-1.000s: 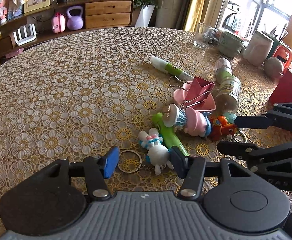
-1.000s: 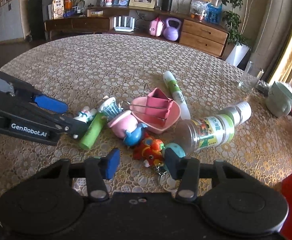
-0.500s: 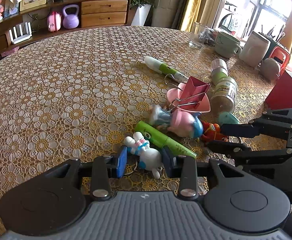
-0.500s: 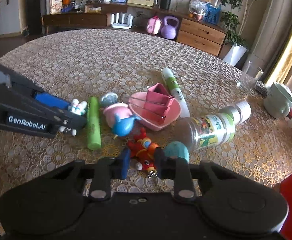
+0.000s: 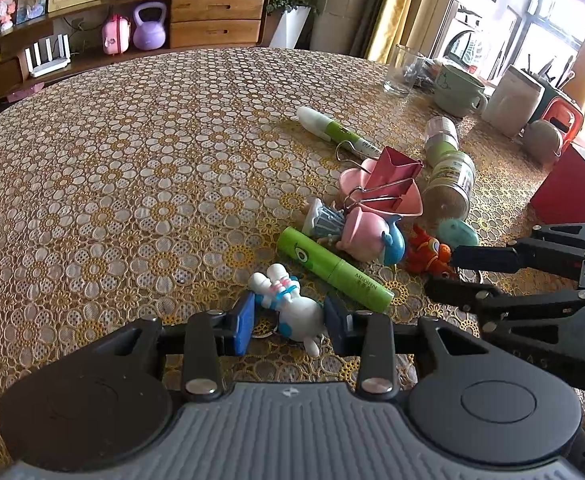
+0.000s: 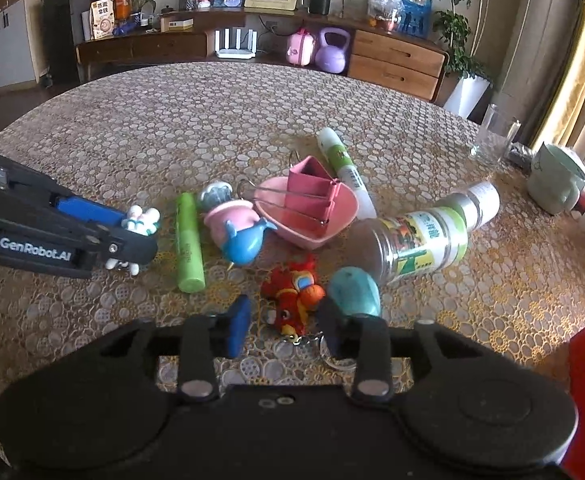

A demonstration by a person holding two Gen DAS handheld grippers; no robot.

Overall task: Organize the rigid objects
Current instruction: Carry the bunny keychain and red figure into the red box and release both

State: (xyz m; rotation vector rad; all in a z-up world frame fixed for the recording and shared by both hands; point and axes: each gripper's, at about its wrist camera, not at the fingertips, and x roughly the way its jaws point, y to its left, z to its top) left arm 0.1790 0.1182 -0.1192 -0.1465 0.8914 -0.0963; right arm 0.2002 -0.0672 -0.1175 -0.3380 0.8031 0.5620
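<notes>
A white rabbit keychain figure [image 5: 292, 308] lies on the lace tablecloth, and my left gripper [image 5: 289, 326] is shut on its body. From the right wrist view the rabbit [image 6: 142, 218] shows at the left gripper's tips. A red fish keychain toy [image 6: 294, 294] lies between the pads of my right gripper [image 6: 284, 330], whose jaws are opening with a gap beside the left pad. Its key ring [image 6: 334, 354] rests under the right finger. The right gripper [image 5: 442, 274] also reaches in from the right in the left wrist view.
Crowded together are a green tube [image 5: 332, 270], a pink and blue whale toy [image 5: 368, 234], a pink heart dish [image 5: 406, 210] holding a red binder clip [image 5: 392, 168], a teal egg shape [image 6: 354, 290], a toppled bottle [image 6: 424, 240] and a white-green pen [image 5: 330, 128]. A glass [image 5: 400, 70] and a mug [image 5: 456, 90] stand far right.
The left jaws have narrowed from wide apart onto the rabbit. The right jaws pinched in around the red fish toy, then widened again. The green tube and whale toy shifted on the cloth.
</notes>
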